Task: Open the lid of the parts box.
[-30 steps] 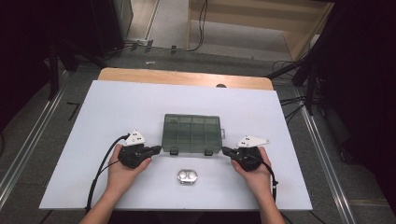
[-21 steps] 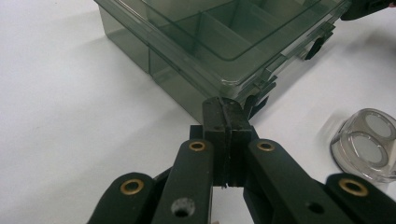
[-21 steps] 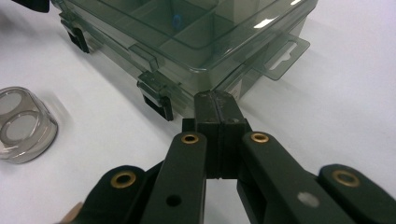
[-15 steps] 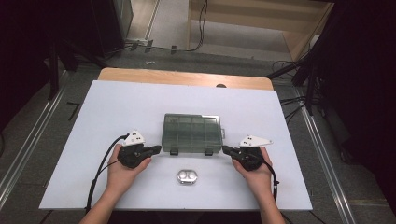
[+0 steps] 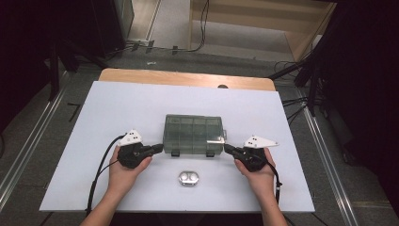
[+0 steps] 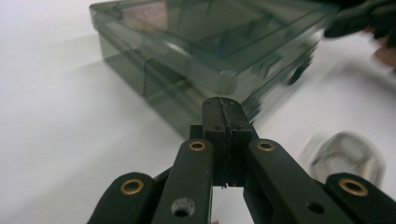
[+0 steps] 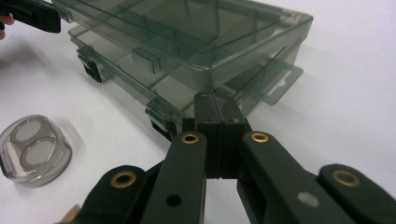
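1. Nothing has moved since the earlier frame: both hands rest as before.
2. Left hand-held gripper (image 5: pixel 157 148) and right hand-held gripper (image 5: pixel 228 149), jaws pressed together and empty, flank the organizer box (image 5: pixel 193 133); its latches are apparently not yet undone.
3. Box: smoky translucent, compartmented, lid closed, mid-desk (image 5: pixel 117 108); a small clear case (image 5: pixel 188 178) lies nearer the person.

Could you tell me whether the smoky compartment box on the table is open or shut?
Shut: the lid lies flat on the compartment box, though its front latches look undone.

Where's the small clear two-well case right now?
In the high view, the small clear two-well case lies on the white table, just in front of the smoky compartment box.
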Demonstrator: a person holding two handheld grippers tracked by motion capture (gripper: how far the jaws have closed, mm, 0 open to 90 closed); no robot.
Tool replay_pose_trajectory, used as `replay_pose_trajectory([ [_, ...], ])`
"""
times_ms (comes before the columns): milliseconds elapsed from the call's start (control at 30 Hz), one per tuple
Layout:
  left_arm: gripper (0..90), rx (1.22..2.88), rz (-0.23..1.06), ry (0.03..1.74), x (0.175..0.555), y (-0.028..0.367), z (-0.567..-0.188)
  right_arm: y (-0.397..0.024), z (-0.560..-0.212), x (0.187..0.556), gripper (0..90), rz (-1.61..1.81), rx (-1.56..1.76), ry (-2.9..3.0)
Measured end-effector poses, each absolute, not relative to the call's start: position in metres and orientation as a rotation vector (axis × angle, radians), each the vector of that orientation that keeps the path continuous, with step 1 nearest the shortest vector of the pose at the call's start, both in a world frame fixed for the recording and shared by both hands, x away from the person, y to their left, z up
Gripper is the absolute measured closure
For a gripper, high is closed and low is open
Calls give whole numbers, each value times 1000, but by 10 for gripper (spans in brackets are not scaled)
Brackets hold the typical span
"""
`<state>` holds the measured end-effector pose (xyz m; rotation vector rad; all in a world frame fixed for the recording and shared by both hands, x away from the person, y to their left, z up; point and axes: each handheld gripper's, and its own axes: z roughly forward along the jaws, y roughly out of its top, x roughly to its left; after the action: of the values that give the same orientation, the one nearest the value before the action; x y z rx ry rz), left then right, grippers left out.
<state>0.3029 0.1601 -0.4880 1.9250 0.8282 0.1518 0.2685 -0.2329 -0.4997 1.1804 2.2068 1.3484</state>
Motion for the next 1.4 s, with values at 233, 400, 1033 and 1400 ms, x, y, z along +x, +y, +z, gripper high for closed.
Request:
replay_pose_trajectory([
  [233, 889, 1885, 185, 807, 305, 159, -485, -231, -498, 269, 880, 1396, 1134, 2148],
  [400, 889, 1854, 199, 782, 309, 159, -478, -232, -494, 274, 880, 1452, 1144, 2112],
  [1033, 889, 1783, 223, 791, 342, 143, -451, -225, -464, 307, 881, 1512, 1148, 2036],
  [1400, 888, 1748, 244, 807, 364, 138, -441, -225, -447, 333, 839, 1593, 1142, 2027],
])
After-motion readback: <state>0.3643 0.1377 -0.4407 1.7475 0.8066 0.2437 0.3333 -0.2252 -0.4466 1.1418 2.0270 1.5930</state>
